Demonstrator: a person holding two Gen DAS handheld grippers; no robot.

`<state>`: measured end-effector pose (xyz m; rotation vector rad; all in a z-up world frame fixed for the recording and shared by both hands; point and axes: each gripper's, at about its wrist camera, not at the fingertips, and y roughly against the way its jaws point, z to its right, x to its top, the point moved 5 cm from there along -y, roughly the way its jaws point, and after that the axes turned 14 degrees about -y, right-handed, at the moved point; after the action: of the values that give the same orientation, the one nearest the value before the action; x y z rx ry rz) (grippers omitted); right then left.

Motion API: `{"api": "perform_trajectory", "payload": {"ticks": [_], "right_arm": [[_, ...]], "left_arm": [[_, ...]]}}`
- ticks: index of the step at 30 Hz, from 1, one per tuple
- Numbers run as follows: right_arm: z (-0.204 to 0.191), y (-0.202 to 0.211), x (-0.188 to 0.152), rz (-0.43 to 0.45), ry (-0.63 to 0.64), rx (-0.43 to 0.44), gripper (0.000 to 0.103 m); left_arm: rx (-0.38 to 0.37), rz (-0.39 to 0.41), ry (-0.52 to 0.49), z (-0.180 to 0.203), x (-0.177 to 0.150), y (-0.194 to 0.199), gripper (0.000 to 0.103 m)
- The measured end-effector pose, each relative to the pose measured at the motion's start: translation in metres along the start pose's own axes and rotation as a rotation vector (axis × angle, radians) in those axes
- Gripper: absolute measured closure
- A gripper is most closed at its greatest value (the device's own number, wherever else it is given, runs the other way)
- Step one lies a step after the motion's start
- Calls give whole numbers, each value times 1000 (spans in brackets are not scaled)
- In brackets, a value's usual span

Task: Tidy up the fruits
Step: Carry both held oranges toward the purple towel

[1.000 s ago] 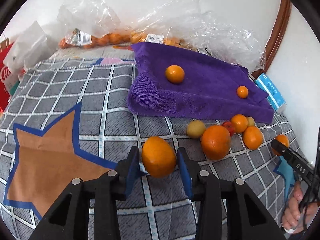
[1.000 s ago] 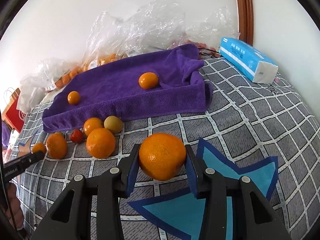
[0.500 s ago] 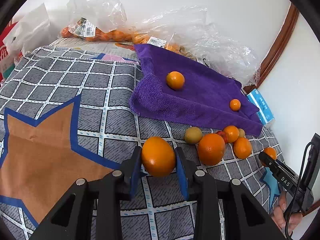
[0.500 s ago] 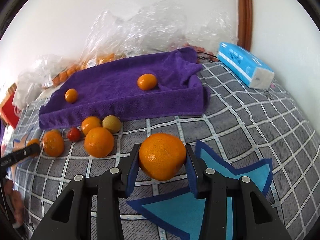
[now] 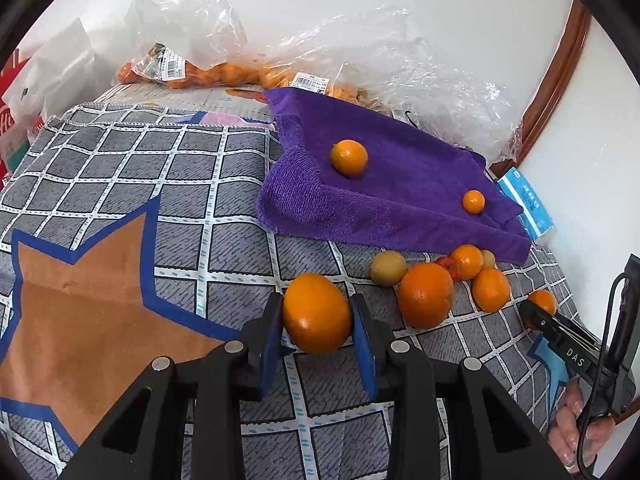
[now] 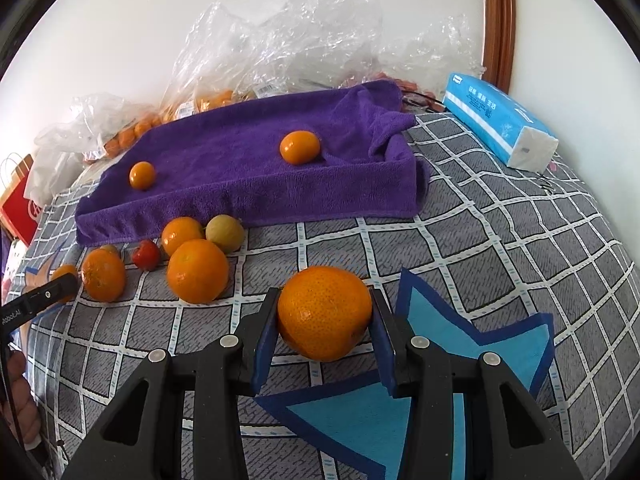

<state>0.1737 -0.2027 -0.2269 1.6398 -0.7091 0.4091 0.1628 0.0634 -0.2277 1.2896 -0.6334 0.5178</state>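
Note:
My left gripper (image 5: pixel 318 316) is shut on an oval orange (image 5: pixel 317 313), held above the grey checked cloth. My right gripper (image 6: pixel 325 314) is shut on a large round orange (image 6: pixel 324 312); it also shows in the left wrist view (image 5: pixel 542 304). A purple towel (image 5: pixel 400 196), also in the right wrist view (image 6: pixel 248 160), holds two small oranges (image 5: pixel 349 157) (image 5: pixel 473 201). A cluster of loose fruit lies in front of it: a big orange (image 6: pixel 197 270), smaller oranges (image 6: pixel 103 274), a yellow-green fruit (image 6: pixel 225 233) and a red one (image 6: pixel 146 254).
Clear plastic bags of small oranges (image 5: pixel 224 74) lie along the wall behind the towel. A blue tissue pack (image 6: pixel 496 120) sits at the right. A white bag (image 5: pixel 60 68) and a red bag (image 6: pixel 18 208) stand at the left. The wall is close behind.
My left gripper closed on the oval orange and lifted it, tilting the view. My right gripper kept its orange and moved slightly nearer the towel.

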Motion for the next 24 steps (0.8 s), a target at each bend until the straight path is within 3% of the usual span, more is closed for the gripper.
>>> {"api": "perform_trajectory", "payload": {"ticks": [13,17,19,24], "right_arm": [[5,13,5,68,-46,27,61],[1,19,6,69,-53,32,61],[-5,24,9,67,-43,45,61],[-30,40,33,110,12,75,61]], "left_arm": [[-7,127,-37,8,8,24,72],[-28,109,-18,10,8,31,72],[-42,116,-13,13,12,40,72],[6,157,-37,18,42,59,72]]}}
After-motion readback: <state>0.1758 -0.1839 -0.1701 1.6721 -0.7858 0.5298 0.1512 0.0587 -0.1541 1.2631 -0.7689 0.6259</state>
